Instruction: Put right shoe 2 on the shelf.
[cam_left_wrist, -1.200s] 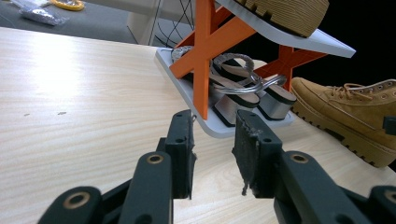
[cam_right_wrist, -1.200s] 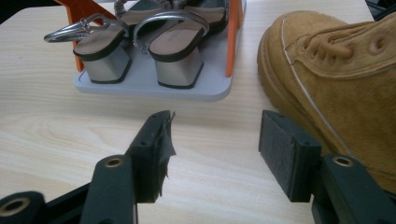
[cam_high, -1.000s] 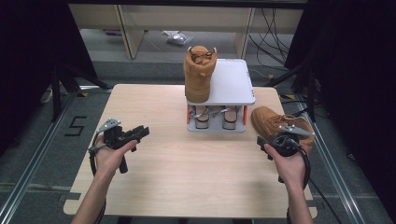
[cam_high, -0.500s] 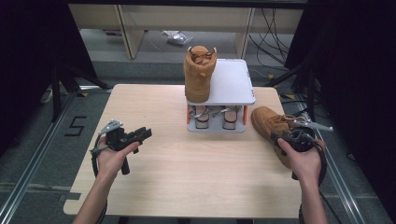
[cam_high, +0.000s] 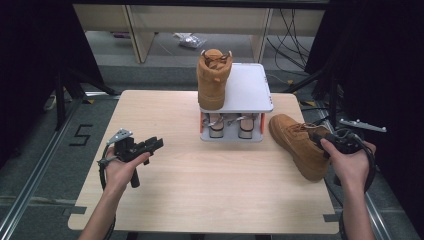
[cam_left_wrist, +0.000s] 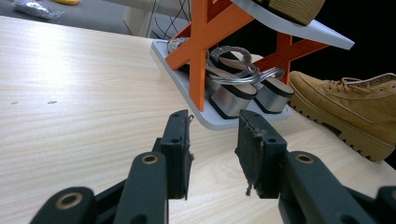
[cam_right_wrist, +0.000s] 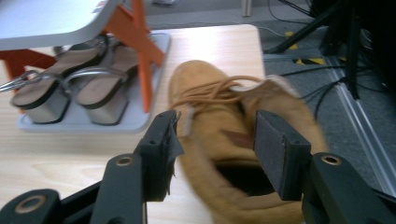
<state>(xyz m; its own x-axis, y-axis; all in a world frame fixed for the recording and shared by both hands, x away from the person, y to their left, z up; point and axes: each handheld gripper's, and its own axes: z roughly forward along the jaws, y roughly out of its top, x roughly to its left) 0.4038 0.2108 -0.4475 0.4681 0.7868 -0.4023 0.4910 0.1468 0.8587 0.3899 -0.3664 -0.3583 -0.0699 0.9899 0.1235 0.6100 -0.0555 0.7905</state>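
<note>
Spanning the middle of the high view, the table (cam_high: 210, 190) is seen as a pale wooden top. At its far edge a rack (cam_high: 247, 92) is set, white shelves on orange cross-legs, and a boot (cam_high: 214, 80) is stood upright, toe down, on the top shelf's left side. On the lower shelf a pair of sandals (cam_left_wrist: 243, 88) with silvery block heels is kept side by side. Just right of the rack, a second boot (cam_high: 299, 142) is lain on the table near the right edge, toe toward the rack, opening toward the person.

Over that boot's collar the right gripper (cam_right_wrist: 215, 149) is held; its jaws have just been closing, the boot's opening is framed between them, yet a gap is left at each pad and nothing is pinched. Well apart on the left side, the left gripper (cam_left_wrist: 212, 154) is held low over bare wood, aimed at the rack; its jaws have just been opening, spread, with nothing between them.
</note>
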